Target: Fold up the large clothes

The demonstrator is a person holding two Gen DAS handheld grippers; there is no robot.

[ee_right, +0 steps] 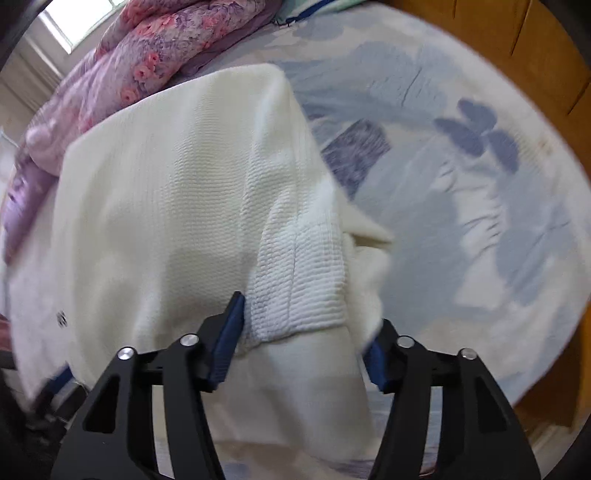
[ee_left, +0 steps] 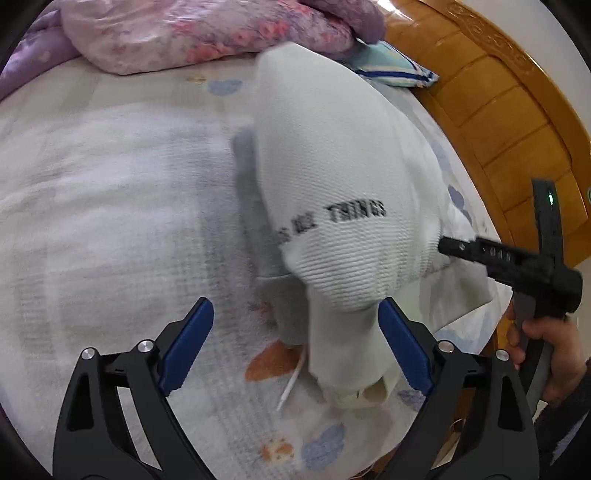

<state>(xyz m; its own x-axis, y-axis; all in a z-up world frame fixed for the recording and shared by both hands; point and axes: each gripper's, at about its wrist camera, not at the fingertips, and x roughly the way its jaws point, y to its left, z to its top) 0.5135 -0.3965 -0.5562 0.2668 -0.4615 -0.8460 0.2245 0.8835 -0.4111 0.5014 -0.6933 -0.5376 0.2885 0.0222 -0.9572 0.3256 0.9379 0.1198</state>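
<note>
The cream-white waffle-knit sweater (ee_left: pixel 332 177) hung lifted above the bed with its printed sheet of blue clouds and orange shapes (ee_left: pixel 110 192), its body bellied out and blurred. A dark line of lettering ran across the knit, the last word reading "THINGS". A ribbed hem band edged its near end, and a grey part of the garment (ee_left: pixel 247 192) showed on its left side. A thin white cord (ee_left: pixel 291 384) trailed onto the sheet below.

The left tool (ee_left: pixel 295 347) sat near, its blue-padded jaws spread wide, a hanging corner of the sweater just touching the right-hand pad; nothing was gripped between them. In the right wrist view, the right tool (ee_right: pixel 306 347) had its jaws apart with the ribbed band and bunched cloth filling the gap; whether the pads truly pinched it, I could not tell. From the left camera that tool reached in from the right, its tip at the sweater's edge.

Far off lay a pink and purple floral quilt (ee_left: pixel 207 33); a honey-coloured wooden headboard (ee_left: pixel 509 110) curved along the right.
</note>
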